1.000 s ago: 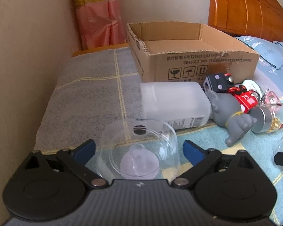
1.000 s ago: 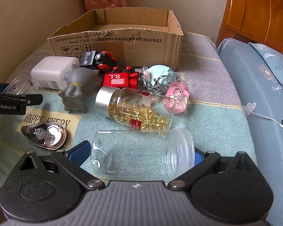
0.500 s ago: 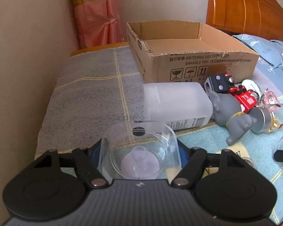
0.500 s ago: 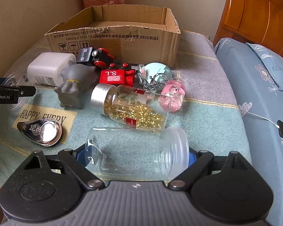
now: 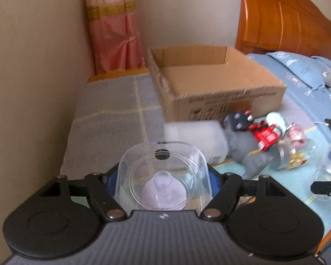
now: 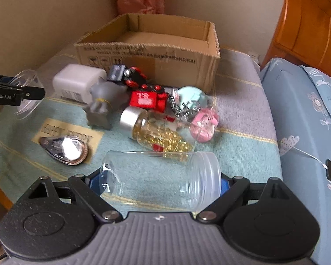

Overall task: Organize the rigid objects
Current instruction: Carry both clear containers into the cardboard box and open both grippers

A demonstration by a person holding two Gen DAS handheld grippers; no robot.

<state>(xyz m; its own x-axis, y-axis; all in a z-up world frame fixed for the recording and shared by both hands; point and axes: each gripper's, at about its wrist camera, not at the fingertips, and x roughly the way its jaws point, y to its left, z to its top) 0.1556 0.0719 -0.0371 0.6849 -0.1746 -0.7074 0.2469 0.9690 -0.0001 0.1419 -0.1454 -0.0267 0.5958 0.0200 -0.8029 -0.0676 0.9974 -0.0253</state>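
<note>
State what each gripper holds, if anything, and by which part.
Left gripper: clear cup, clamped across its side walls. Right gripper: clear jar, lying crosswise, gripped end to end, base and ribbed mouth.

Both wrist cameras looked steeply down toward the cardboard box (image 5: 214, 84), the left from its near-left corner, the right (image 6: 152, 44) facing its printed front wall from nearer. Both views shared the box and the clutter before it.

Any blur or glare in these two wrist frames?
Left wrist: motion blur smears the cardboard box print and toys; the held clear lid stays sharp. Right wrist: milder blur, glare off the silver teardrop dish, fisheye bending at the edges.
</note>
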